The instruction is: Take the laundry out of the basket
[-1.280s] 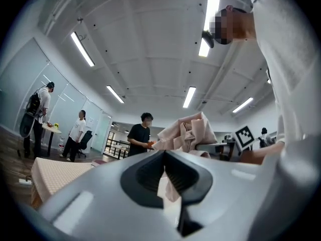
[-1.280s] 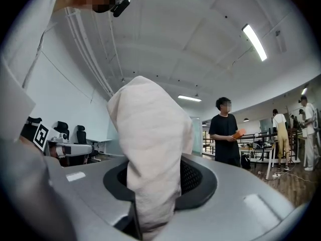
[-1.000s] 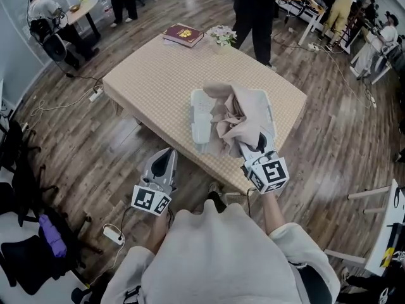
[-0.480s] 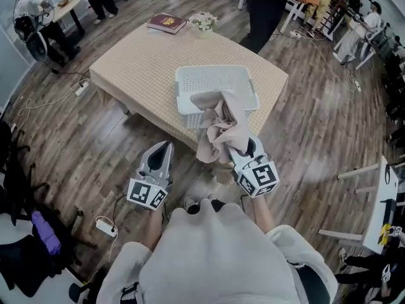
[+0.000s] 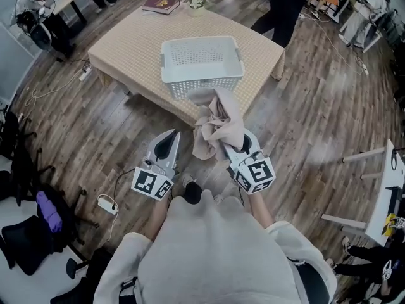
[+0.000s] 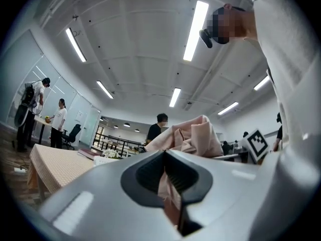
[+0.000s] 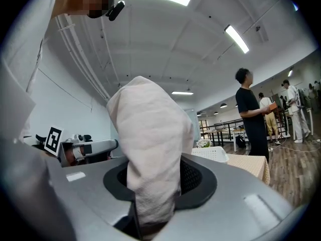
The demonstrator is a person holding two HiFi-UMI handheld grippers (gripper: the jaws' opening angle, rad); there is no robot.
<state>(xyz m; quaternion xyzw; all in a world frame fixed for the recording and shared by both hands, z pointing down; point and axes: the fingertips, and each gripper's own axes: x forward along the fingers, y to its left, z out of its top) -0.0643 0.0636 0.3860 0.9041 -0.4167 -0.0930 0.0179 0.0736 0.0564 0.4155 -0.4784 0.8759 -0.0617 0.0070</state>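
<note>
Head view puts the laundry [image 5: 218, 122], a soft beige cloth, crumpled and folded, in mid-air above the wooden floor [image 5: 304, 125], off the table's near edge. Its lower end is pinched in the right gripper [image 5: 233, 147], at 5 o'clock from the bunch, and the rest rises in a loose, rumpled mound with a flap drooping at 7 o'clock. Right gripper view gives us the grip plainly: the ribbed dark pads close on a thick roll of the fabric, whose fine woven grain shows, and the roll stands up from the jaws like a rounded hood.

At 12 o'clock from the cloth we see the basket [image 5: 201, 75], a white plastic rectangle with perforated walls and a rolled rim, resting on the table [image 5: 126, 49] near its front edge, apart from the cloth. A pale, finely checked cover with a quilted look lies over the tabletop.

At 8 o'clock from the cloth is the left gripper [image 5: 171, 138], grey and wedge-shaped, its jaws drawn together at the tips and gripping nothing; it stays clear of the fabric. Left gripper view shows the beige folds beyond those jaws.

On the table's far corner, at 11 o'clock, lie a dark red book [image 5: 161, 4] and a small bunch of flowers [image 5: 195, 0]. A person in dark clothes [image 5: 288, 5] stands at 1 o'clock.
</note>
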